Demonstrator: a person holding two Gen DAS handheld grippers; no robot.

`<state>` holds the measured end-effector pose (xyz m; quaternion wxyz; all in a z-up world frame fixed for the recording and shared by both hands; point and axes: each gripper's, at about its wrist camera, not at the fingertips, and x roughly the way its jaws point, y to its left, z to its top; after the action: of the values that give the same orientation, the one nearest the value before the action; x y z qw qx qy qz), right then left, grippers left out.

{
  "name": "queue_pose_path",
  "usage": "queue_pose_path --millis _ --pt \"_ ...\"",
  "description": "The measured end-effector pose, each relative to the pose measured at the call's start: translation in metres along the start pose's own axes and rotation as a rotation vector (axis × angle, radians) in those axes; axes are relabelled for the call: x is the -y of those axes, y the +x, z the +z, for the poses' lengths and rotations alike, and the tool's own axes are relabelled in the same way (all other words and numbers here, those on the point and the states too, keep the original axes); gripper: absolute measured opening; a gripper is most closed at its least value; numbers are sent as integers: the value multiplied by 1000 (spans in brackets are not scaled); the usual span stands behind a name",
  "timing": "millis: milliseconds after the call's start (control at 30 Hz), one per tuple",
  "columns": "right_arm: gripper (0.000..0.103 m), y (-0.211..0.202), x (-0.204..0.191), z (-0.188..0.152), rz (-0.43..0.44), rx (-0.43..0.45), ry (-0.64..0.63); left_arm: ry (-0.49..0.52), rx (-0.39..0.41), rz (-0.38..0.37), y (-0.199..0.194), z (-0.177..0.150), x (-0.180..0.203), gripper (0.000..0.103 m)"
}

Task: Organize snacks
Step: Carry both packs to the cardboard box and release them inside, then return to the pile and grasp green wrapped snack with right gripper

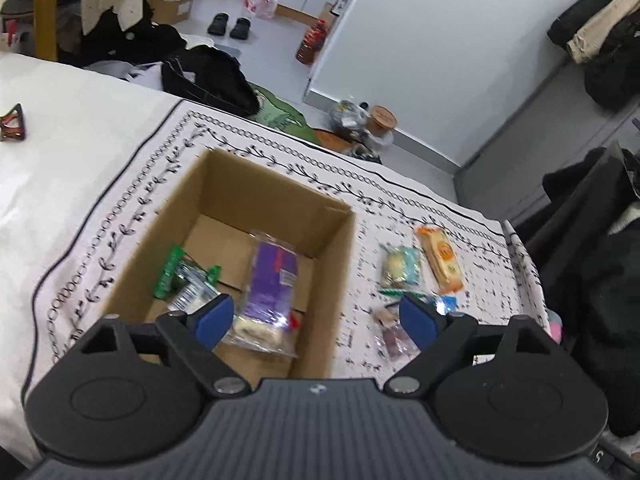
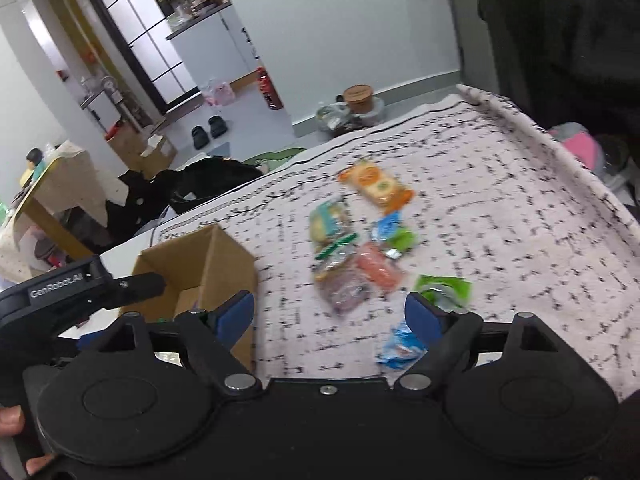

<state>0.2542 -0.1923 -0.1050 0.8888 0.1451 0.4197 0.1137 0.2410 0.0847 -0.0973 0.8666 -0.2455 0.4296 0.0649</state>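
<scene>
The left gripper [image 1: 316,320] and right gripper [image 2: 330,316] are spread, empty (two packets lie in the cardboard box [image 1: 276,196]); several snacks [image 2: 360,240] wait outside.

Box [image 1: 256,216] left of loose snacks [image 1: 420,272]

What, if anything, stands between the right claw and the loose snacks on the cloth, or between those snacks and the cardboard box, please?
Nothing visible does. The right claw is open over bare cloth, with the purple-brown packet just ahead. The cardboard box stands open-topped beside the pile; only its near wall must be cleared.
</scene>
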Motion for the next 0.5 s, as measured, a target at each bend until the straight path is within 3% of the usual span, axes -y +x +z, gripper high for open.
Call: queue_pose_path --millis 500 --pt "82 2 61 0 -35 -3 55 159 19 -44 3 -22 50 89"
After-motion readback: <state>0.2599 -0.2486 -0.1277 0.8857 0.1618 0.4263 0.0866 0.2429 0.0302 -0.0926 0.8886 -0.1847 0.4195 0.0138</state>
